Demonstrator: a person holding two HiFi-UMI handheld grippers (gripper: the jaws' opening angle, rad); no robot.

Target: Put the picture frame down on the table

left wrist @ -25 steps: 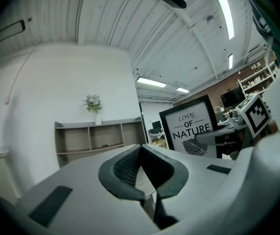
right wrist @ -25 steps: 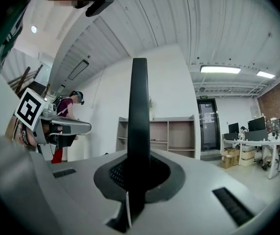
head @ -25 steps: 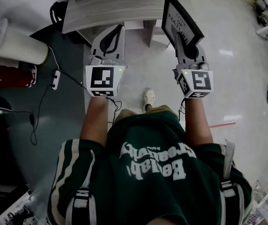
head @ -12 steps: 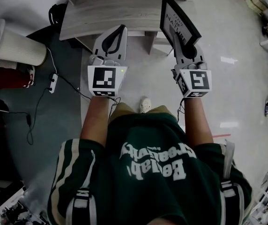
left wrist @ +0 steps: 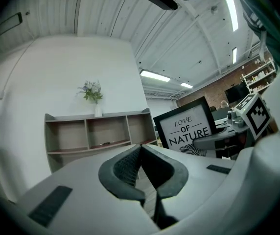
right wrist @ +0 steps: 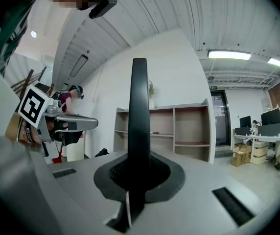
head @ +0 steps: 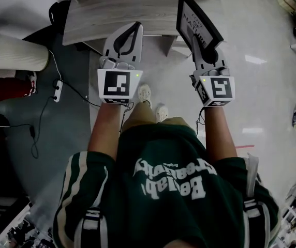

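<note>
The black picture frame (head: 198,20), with a white print reading "LOVE OF NATURE", is held upright in the air just past the near right edge of the light wood table (head: 106,10). My right gripper (head: 193,36) is shut on its lower edge. In the right gripper view the picture frame (right wrist: 139,116) stands edge-on between the pads. My left gripper (head: 134,29) is shut with nothing in it, level with the right one and near the table's front edge. From the left gripper view (left wrist: 141,149) the picture frame's (left wrist: 186,128) face shows at the right.
A wooden shelf unit (left wrist: 95,137) with a vase of flowers (left wrist: 93,95) stands against the white wall ahead. A white cylinder (head: 14,52), a red object (head: 7,82) and cables (head: 59,87) lie on the floor at the left. The person's shoes (head: 145,94) show between the grippers.
The person has stepped forward, with a second shoe now in view. Both grippers have come closer to the table's edge. The right one still holds the frame.
</note>
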